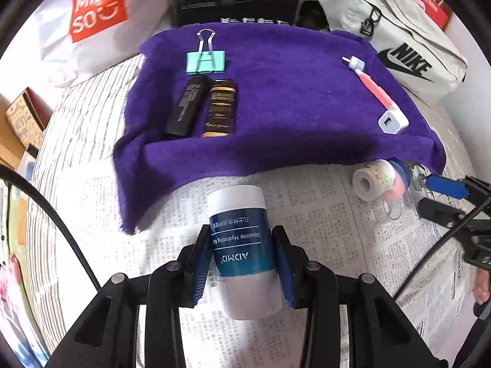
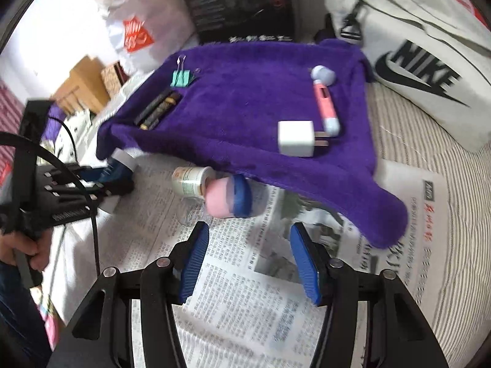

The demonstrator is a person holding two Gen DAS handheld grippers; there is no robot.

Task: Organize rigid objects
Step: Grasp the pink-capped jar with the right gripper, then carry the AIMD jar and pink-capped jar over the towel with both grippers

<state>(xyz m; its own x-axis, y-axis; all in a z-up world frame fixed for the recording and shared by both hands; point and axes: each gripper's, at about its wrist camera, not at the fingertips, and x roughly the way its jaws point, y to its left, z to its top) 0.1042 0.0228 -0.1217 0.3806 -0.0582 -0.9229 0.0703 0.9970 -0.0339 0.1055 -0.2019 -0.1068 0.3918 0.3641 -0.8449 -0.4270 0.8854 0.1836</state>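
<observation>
Blue-padded left tool (image 1: pixel 242 254) tilts downward, clamping jar (image 1: pixel 242 245).

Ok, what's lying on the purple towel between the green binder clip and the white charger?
Mostly bare towel. Between clip and charger nothing sits, as the right wrist view shows; the two dark tubes lie off that line.

- the white tube (image 1: pixel 244 251) has a blue label, upside down: "AIDMID" and "Vaseline Hydrating Ba…", rest hidden
- pale bag (image 1: pixel 408 46) at upper right says "NIKE" with the swoosh
- white shopping bag (image 1: pixel 98 9) upper left, red patch reading "MINI SO"
- newspaper (image 2: pixel 245 291) print is way too small to read
</observation>
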